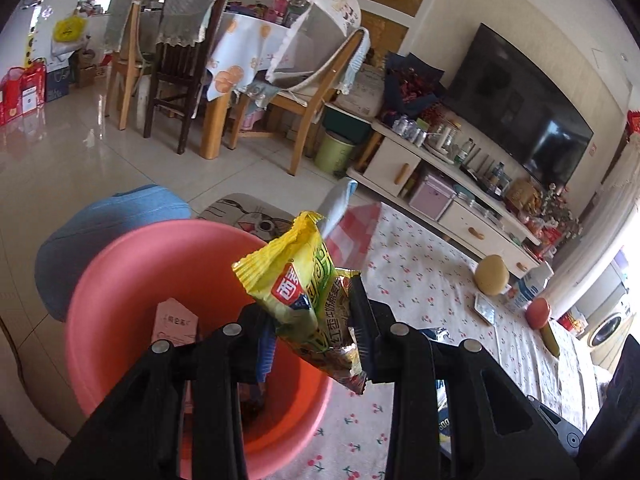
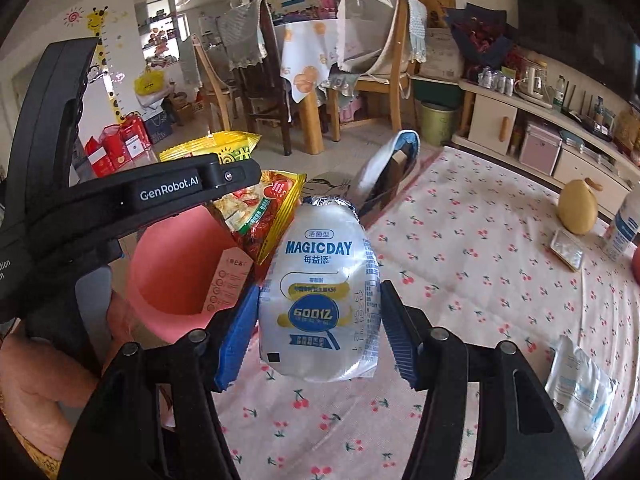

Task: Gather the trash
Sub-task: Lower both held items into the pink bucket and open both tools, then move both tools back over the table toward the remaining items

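Note:
A crumpled yellow snack wrapper point(image 1: 296, 276) sticks up from my left gripper point(image 1: 310, 308), which is shut on it above a pink bucket point(image 1: 120, 264). A pink card lies inside the bucket. In the right wrist view the same wrapper point(image 2: 264, 208) hangs in the left gripper point(image 2: 240, 184) over the bucket point(image 2: 176, 268). My right gripper point(image 2: 318, 292) is shut on a clear MAGICDAY drink bottle point(image 2: 320, 280) with a foil top, held upright over the table's left edge beside the bucket.
The cherry-print tablecloth point(image 2: 460, 280) carries a yellow pear point(image 2: 576, 210), a flat tin point(image 2: 566, 248), a milk carton point(image 1: 530, 286), a red apple point(image 1: 538, 312) and a clear plastic bag point(image 2: 580, 388). A blue stool point(image 1: 112, 224) stands behind the bucket. A person's hand point(image 2: 40, 380) shows at lower left.

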Available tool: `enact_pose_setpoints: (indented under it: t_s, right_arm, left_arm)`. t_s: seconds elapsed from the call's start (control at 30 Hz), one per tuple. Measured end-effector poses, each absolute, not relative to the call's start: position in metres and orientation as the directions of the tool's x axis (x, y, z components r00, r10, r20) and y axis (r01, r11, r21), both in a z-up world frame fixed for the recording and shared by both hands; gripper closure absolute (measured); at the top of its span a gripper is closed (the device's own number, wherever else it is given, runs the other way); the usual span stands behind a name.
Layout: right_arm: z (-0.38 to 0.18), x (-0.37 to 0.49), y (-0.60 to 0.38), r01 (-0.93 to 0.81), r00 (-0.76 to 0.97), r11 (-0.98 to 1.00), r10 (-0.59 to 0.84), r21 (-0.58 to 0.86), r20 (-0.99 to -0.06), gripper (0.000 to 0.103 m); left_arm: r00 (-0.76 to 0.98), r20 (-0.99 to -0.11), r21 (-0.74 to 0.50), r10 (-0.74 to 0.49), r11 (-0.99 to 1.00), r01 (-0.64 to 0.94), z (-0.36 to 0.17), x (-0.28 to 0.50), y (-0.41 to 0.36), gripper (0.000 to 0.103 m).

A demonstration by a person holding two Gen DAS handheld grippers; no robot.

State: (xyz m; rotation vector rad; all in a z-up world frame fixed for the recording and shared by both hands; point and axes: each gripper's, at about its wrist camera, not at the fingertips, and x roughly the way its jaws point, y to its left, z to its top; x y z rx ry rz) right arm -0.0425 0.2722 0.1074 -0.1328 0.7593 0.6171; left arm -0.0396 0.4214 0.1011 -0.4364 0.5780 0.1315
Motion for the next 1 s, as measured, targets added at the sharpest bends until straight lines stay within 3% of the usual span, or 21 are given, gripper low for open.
enact_pose_setpoints:
  t_s: [0.43,0.5,0.57,0.63,0.73,1.0]
  right_arm:
    - [0.088,-0.024,0.342,-0.638,0.494,0.767,0.481,0.075,-0.724,0.042]
    - [0.084,-0.025,0.346,-0.634,0.506,0.773,0.453,0.040,-0.734,0.040]
    - [0.083,-0.026,0.343,-0.623,0.520,0.781,0.441,0.028,-0.731,0.028]
    - [0.084,-0.027,0.334,-0.610,0.529,0.792,0.442,0.038,-0.724,0.024]
    - [0.086,-0.028,0.317,-0.583,0.545,0.811,0.438,0.051,-0.715,0.022]
    - [0.086,-0.033,0.270,-0.505,0.559,0.856,0.424,0.113,-0.713,0.016]
  left_arm:
    - [0.751,-0.648,-0.356,0.123,0.824,-0.441,0.081,-0.032,0.484,0.068]
    - [0.738,-0.659,-0.342,0.144,0.816,-0.465,0.079,-0.032,0.486,0.061]
    - [0.730,-0.662,-0.330,0.168,0.810,-0.485,0.079,-0.033,0.488,0.041]
    - [0.726,-0.661,-0.316,0.188,0.809,-0.496,0.080,-0.033,0.487,0.035]
    - [0.729,-0.657,-0.311,0.192,0.812,-0.495,0.082,-0.034,0.485,0.028]
    - [0.755,-0.633,-0.308,0.171,0.839,-0.449,0.089,-0.030,0.469,0.023]
